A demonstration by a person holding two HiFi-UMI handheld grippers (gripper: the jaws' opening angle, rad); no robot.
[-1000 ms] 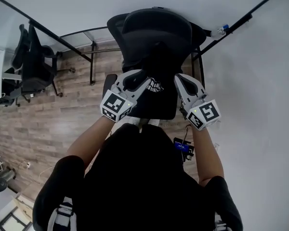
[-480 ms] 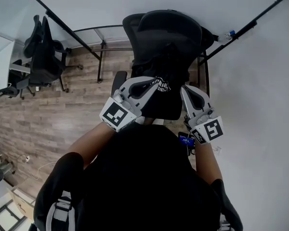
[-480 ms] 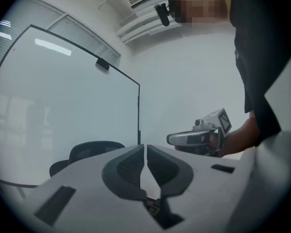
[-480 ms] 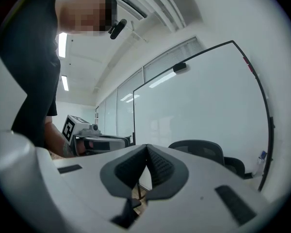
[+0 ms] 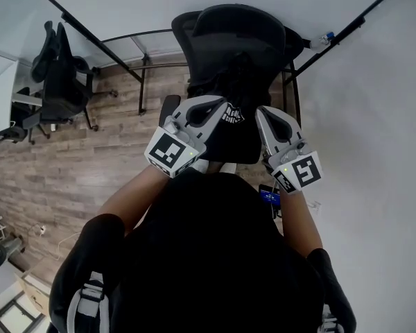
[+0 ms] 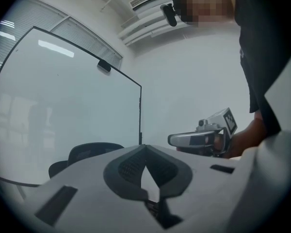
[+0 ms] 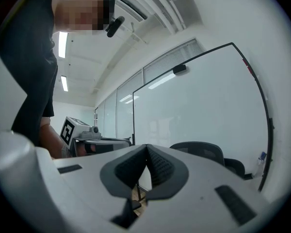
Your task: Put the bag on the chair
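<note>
In the head view a black bag (image 5: 230, 127) with white print lies on the seat of a black office chair (image 5: 236, 40). My left gripper (image 5: 220, 105) hovers just above the bag's left side. Its jaws are just finishing closing; the left gripper view shows the pads (image 6: 136, 164) meeting with nothing between them. My right gripper (image 5: 262, 114) hangs over the bag's right edge, shut and empty, its pads (image 7: 157, 166) pressed together. Each gripper view shows the other gripper level beside it: the right gripper (image 6: 203, 139) and the left gripper (image 7: 94, 141).
A second office chair (image 5: 55, 82) stands at the left behind a glass partition. A black metal frame (image 5: 142, 82) runs behind the main chair. White walls close in on the right. A small blue item (image 5: 269, 196) lies on the wood floor by my right leg.
The left gripper's jaws have drawn together and its tips have shifted slightly right and up over the bag. The right gripper has barely moved. The bag stays on the seat.
</note>
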